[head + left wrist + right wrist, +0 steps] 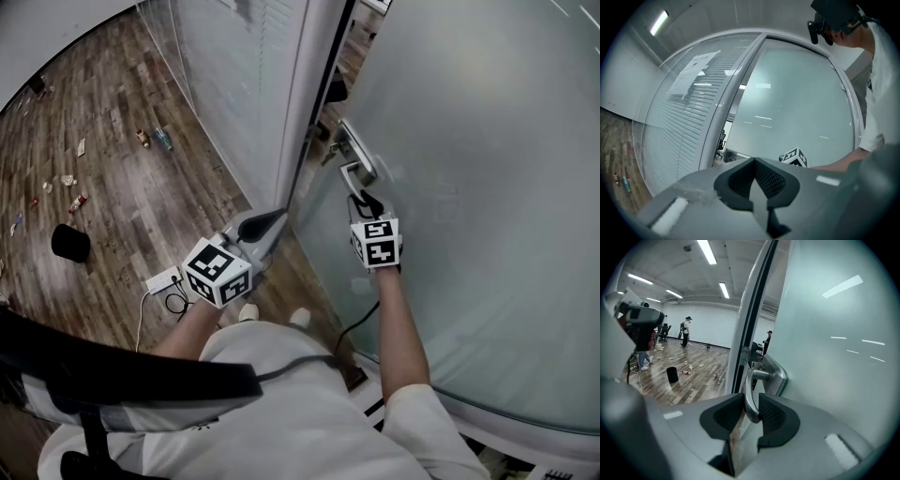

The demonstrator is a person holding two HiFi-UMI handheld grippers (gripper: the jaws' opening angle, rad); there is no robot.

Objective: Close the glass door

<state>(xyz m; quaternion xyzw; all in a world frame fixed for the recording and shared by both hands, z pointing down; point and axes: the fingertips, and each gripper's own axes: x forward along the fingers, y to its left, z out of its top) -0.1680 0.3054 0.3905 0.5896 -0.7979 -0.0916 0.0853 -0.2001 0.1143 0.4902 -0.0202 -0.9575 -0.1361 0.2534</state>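
The frosted glass door (487, 187) fills the right of the head view, its edge standing a little off the grey door frame (305, 112). On that edge is a metal lever handle (356, 159). My right gripper (367, 202) is shut on this handle; in the right gripper view the lever (749, 390) runs down between the two pads of the right gripper (751, 416). My left gripper (272, 222) hovers near the foot of the frame with nothing in it. In the left gripper view its jaws (754, 161) meet at the tip, pointing at the door (797, 108).
A glass wall with blinds (234, 84) stands left of the frame. The wooden floor (122, 187) carries scattered litter, a black bin (70, 242) and a white power strip (161, 279) with a cable. People (685, 329) stand far off in the room beyond.
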